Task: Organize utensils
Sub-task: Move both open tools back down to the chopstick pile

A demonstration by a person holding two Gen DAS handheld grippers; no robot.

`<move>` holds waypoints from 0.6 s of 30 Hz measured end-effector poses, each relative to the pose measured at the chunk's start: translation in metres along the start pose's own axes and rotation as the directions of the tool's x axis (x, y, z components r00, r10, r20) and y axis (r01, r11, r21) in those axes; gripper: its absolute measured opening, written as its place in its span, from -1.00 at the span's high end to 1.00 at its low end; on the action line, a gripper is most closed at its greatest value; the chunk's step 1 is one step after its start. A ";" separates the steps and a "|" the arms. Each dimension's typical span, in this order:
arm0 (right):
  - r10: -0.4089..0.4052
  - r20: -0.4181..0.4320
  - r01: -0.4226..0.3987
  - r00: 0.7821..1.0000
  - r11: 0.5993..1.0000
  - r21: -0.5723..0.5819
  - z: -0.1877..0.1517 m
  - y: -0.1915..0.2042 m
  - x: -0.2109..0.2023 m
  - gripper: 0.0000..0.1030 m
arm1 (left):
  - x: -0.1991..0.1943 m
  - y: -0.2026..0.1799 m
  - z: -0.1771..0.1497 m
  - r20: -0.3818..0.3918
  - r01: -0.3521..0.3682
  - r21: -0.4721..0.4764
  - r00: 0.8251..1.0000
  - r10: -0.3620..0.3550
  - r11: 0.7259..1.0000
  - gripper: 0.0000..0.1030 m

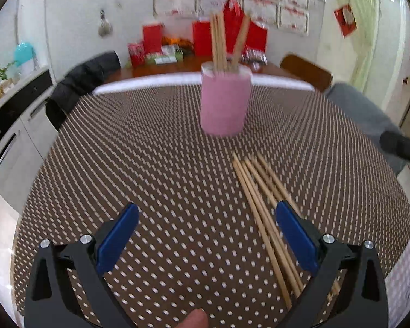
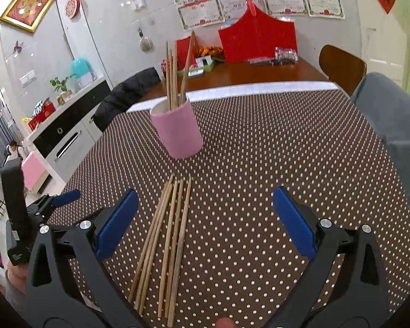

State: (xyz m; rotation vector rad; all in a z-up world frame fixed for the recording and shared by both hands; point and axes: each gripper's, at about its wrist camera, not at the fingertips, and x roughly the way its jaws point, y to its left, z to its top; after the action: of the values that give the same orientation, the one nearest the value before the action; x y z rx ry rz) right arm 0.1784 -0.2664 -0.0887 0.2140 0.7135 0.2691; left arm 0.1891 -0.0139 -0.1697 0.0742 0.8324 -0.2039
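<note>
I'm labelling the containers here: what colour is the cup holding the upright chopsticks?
Pink cup, with a pale inside; clearest in the right wrist view.

Bright even indoor light; left view motion-blurred, edges fisheye-bent.

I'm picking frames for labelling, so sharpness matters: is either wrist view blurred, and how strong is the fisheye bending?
Left wrist view: motion-smeared, the pink cup and the dots of the tablecloth streak, though the left gripper stays crisp. Right wrist view: sharp, with the loose chopsticks and wall certificates clear. Both: the table's far edge bows and the corners go black.
</note>
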 end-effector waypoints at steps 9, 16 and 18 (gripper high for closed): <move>-0.004 -0.070 0.006 0.998 1.000 0.029 -0.021 -0.012 0.015 -0.88 | 0.035 -0.015 -0.019 -0.140 0.015 0.029 0.990 -0.011 0.999 -0.91; -0.005 -0.100 0.009 0.995 0.999 0.038 -0.028 -0.019 0.024 -0.88 | 0.050 -0.020 -0.027 -0.181 -0.001 0.032 0.983 0.007 0.999 -0.91; -0.003 -0.109 0.007 0.994 0.999 0.037 -0.030 -0.020 0.026 -0.88 | 0.055 -0.023 -0.028 -0.184 0.003 0.026 0.983 0.002 1.000 -0.91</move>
State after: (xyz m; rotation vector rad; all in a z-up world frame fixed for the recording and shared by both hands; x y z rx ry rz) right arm 0.1811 -0.2741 -0.1325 0.2346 0.8272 0.2645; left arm 0.2001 -0.0408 -0.2288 0.1190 1.0140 -0.2109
